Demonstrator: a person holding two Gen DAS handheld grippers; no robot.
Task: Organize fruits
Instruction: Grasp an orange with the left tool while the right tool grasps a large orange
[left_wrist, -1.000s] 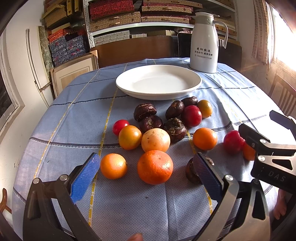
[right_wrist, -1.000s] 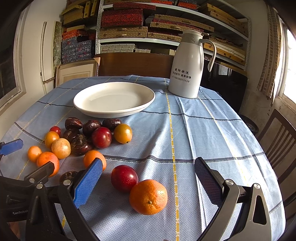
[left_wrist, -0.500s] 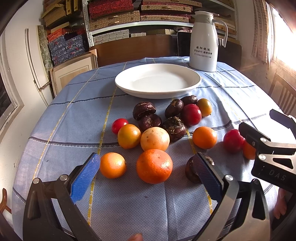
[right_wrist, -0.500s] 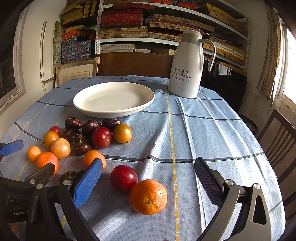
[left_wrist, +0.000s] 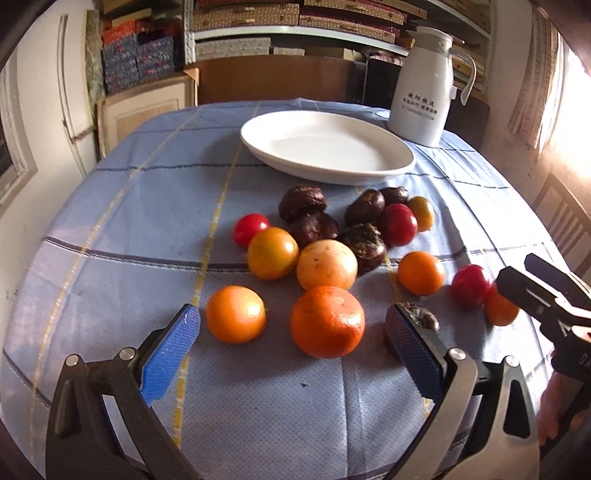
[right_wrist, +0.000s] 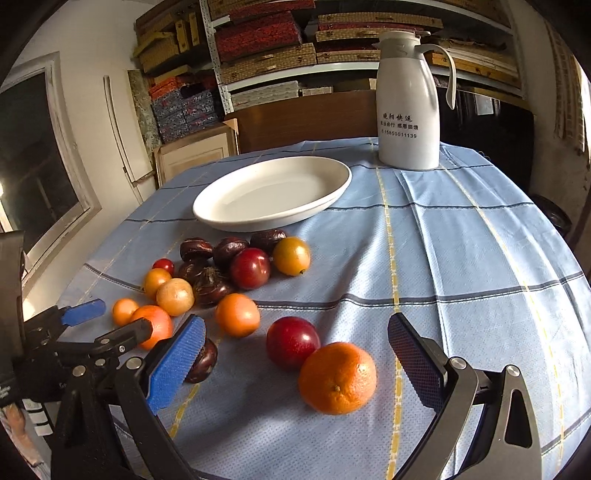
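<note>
Several fruits lie on the blue checked tablecloth in front of an empty white plate (left_wrist: 327, 146), which also shows in the right wrist view (right_wrist: 273, 192). My left gripper (left_wrist: 295, 347) is open and empty, with a large orange (left_wrist: 327, 321) and a small orange (left_wrist: 235, 314) just beyond its blue pads and a dark chestnut (left_wrist: 419, 321) by the right pad. My right gripper (right_wrist: 295, 362) is open and empty, with a large orange (right_wrist: 338, 376) and a red plum (right_wrist: 292, 341) between its fingers. Dark chestnuts (right_wrist: 210, 282), yellow and red fruits cluster nearer the plate.
A white thermos jug (right_wrist: 408, 99) stands behind the plate at the back right. A wooden chair back (right_wrist: 306, 118) and shelves of boxes lie beyond the round table (right_wrist: 480, 240). Another chair (left_wrist: 565, 218) stands at the right.
Both grippers have tilted and edged forward toward the fruit. The left view swung left, the right view swung left and down. Jaws stay open; no fruit has moved.
</note>
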